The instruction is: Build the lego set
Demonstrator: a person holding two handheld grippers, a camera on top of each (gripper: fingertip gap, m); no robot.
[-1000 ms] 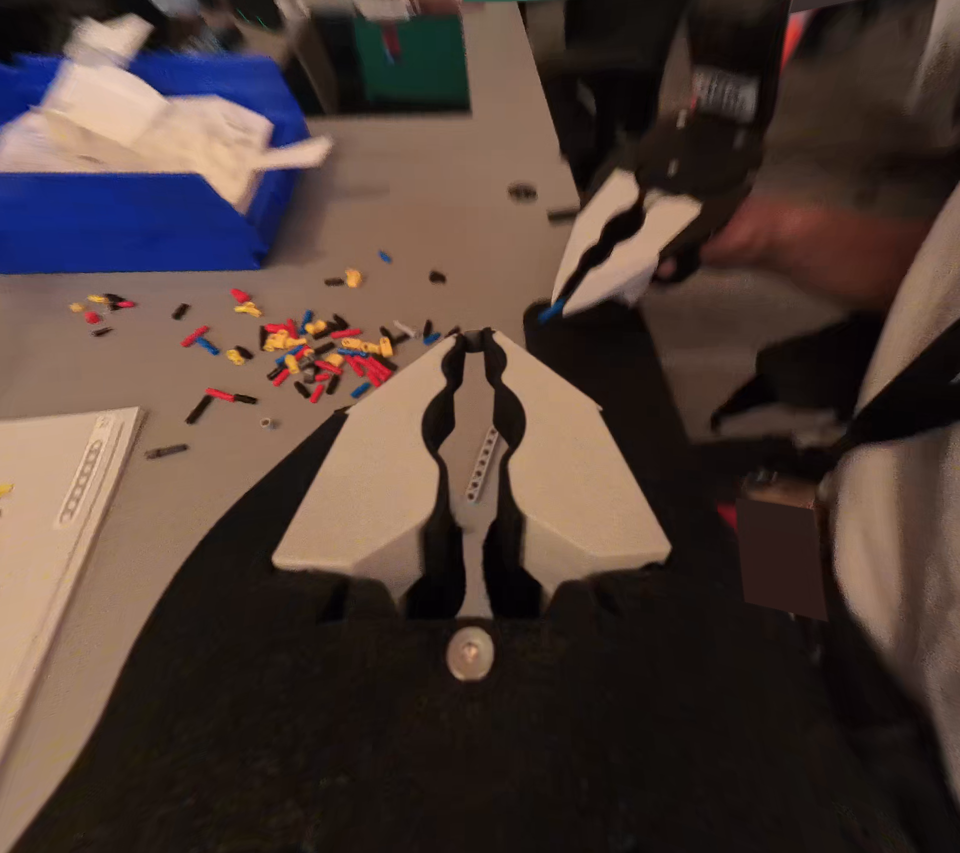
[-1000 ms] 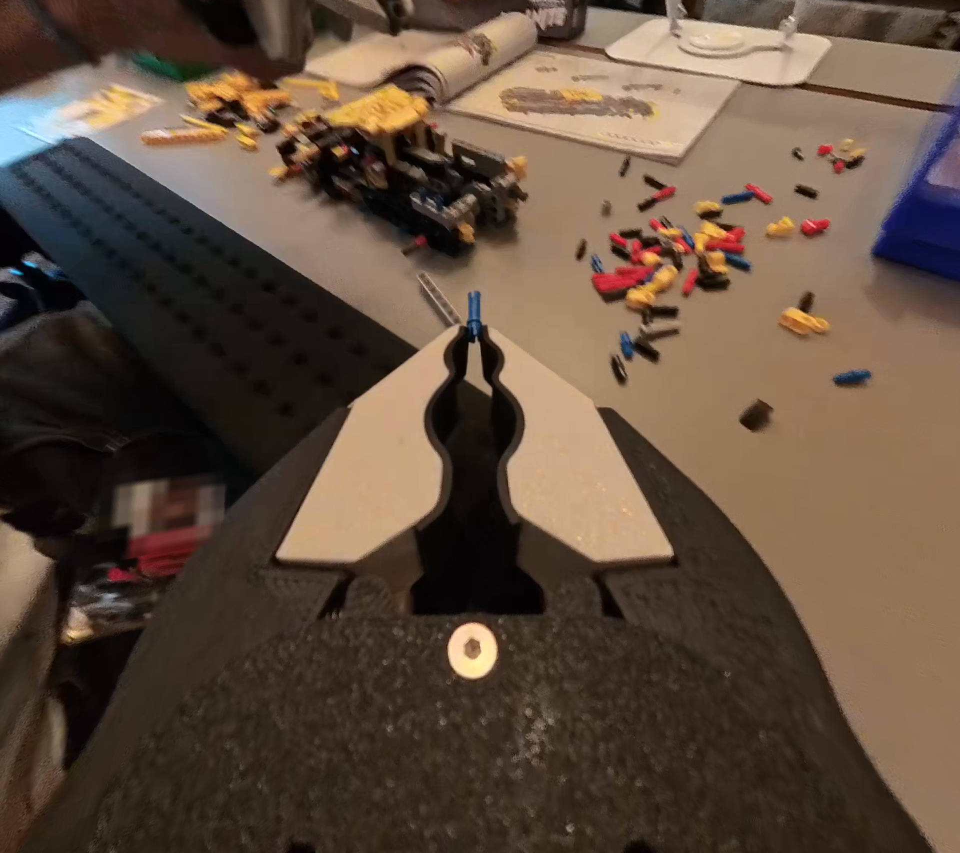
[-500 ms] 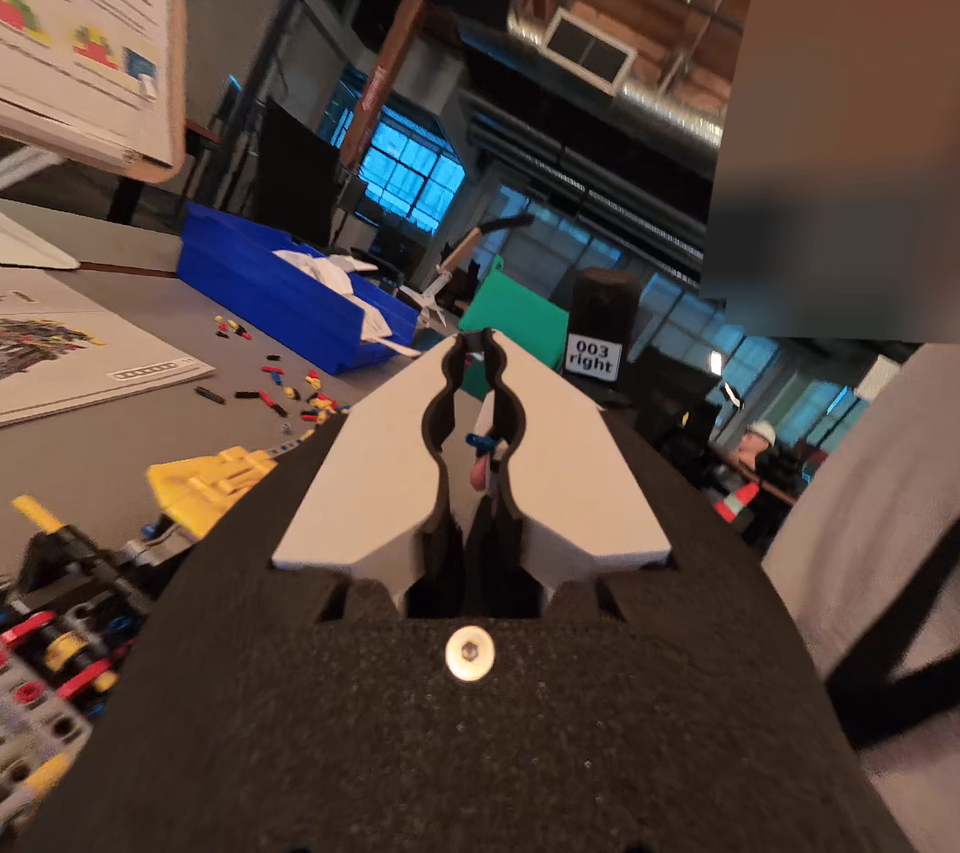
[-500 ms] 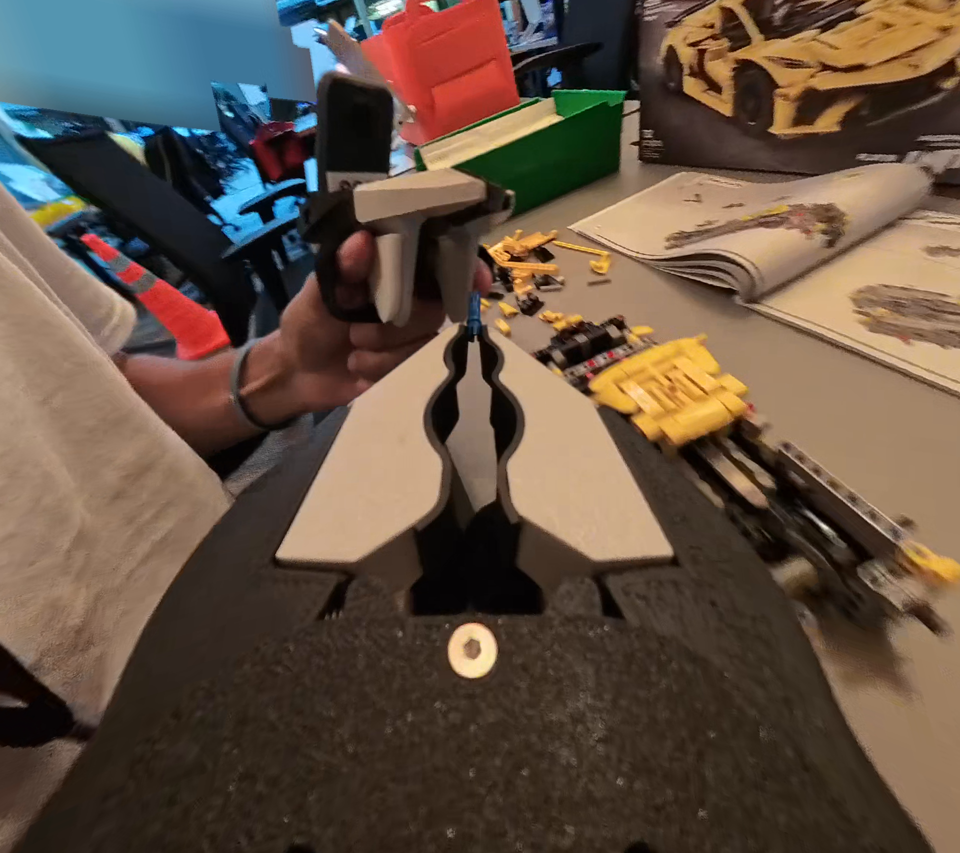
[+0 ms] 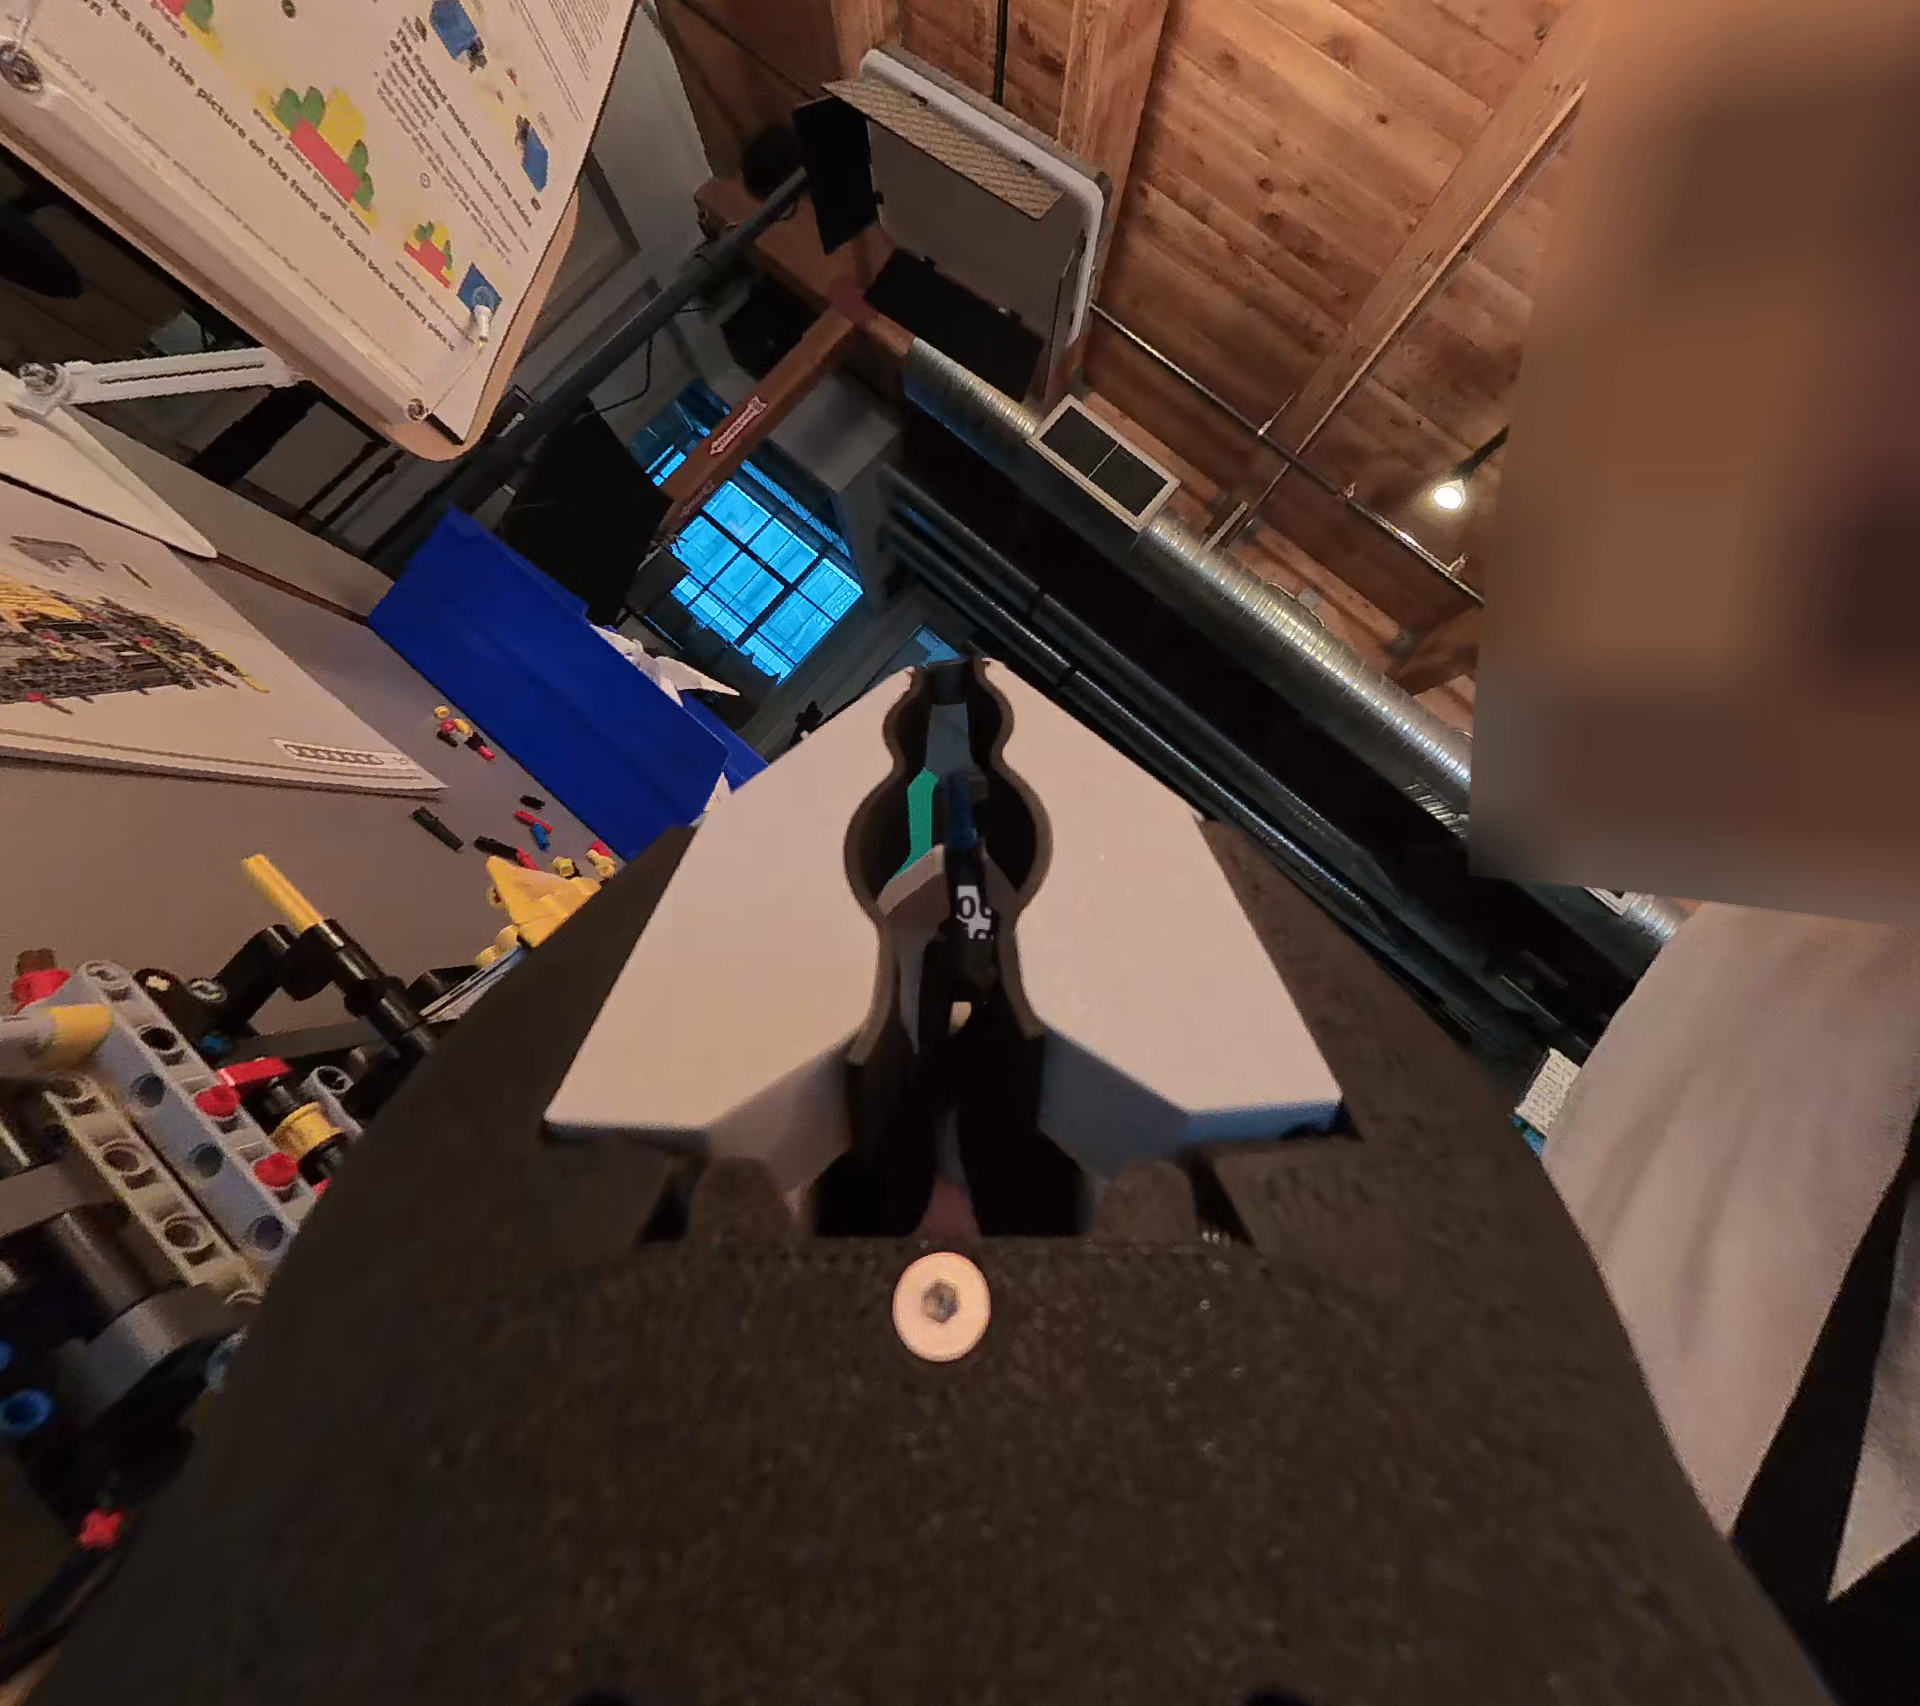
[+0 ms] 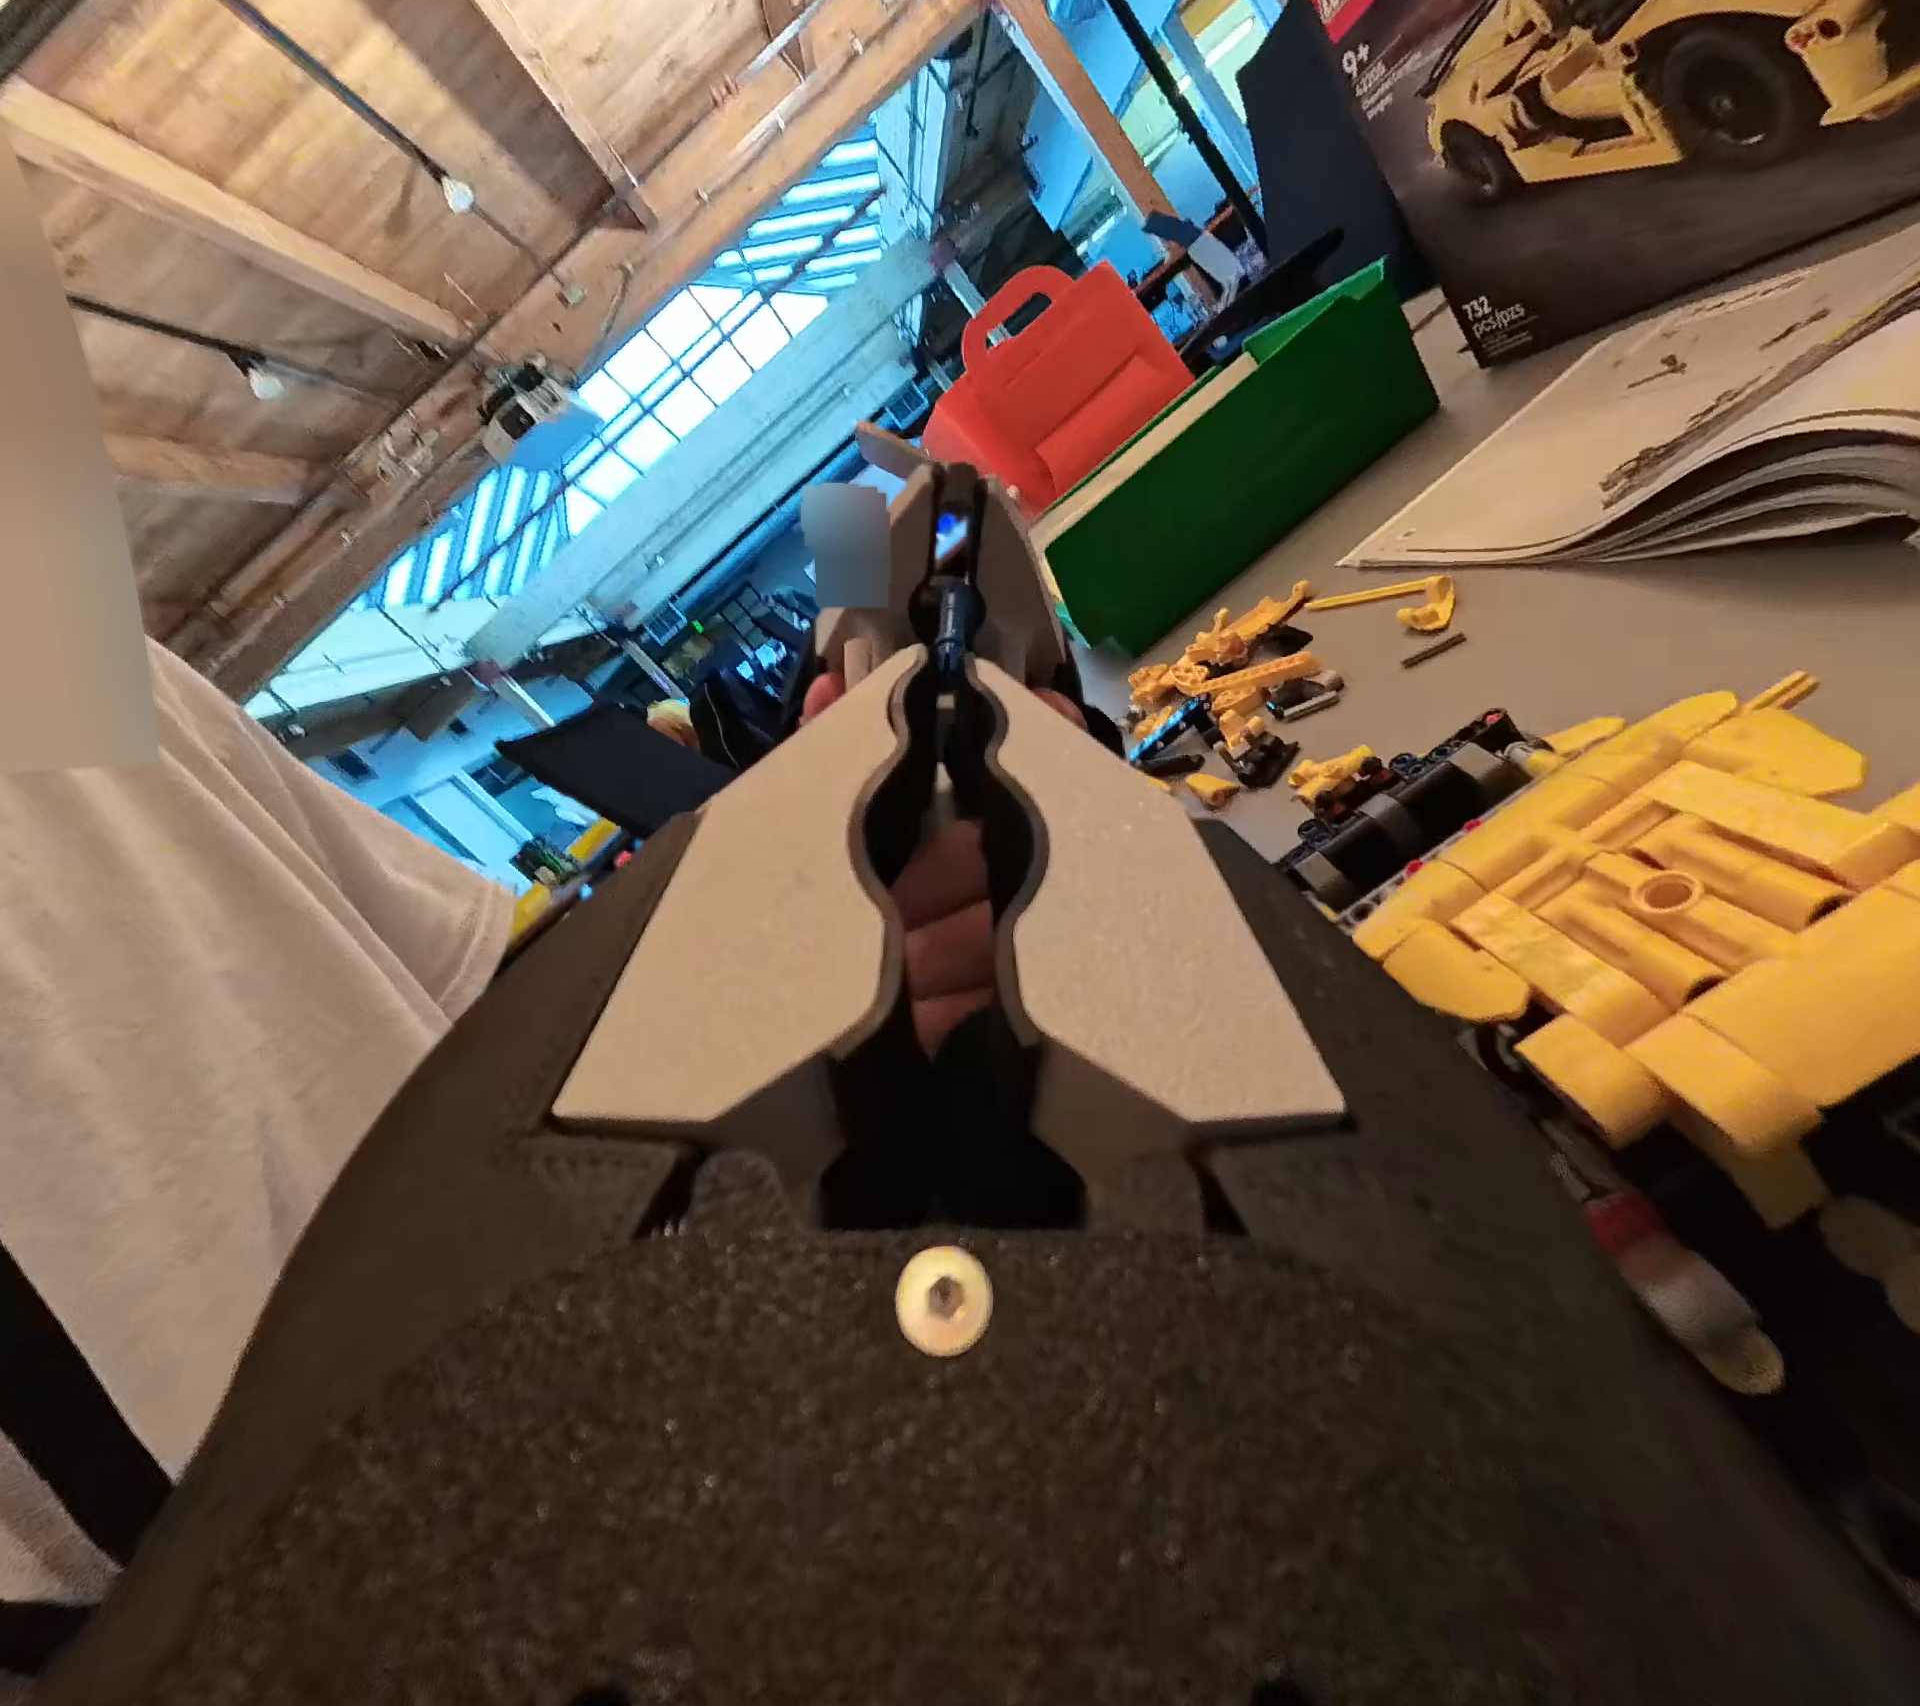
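Yellow-and-black brick car (image 6: 1621, 918) stood half-built on the grey bench (image 6: 1621, 617).
Right gripper (image 6: 943, 677) jaws pinched a small blue pin (image 6: 951, 617); left gripper (image 5: 943, 688) jaws pinched a small black piece (image 5: 943, 682); loose parts (image 5: 520, 809) remained.

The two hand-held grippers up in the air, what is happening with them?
A person is building a lego car. The right hand-held gripper is shut on a small blue pin and brings it to a small black piece pinched in the left hand-held gripper. The half-built yellow car lies on the grey table, beside the open instruction booklet.
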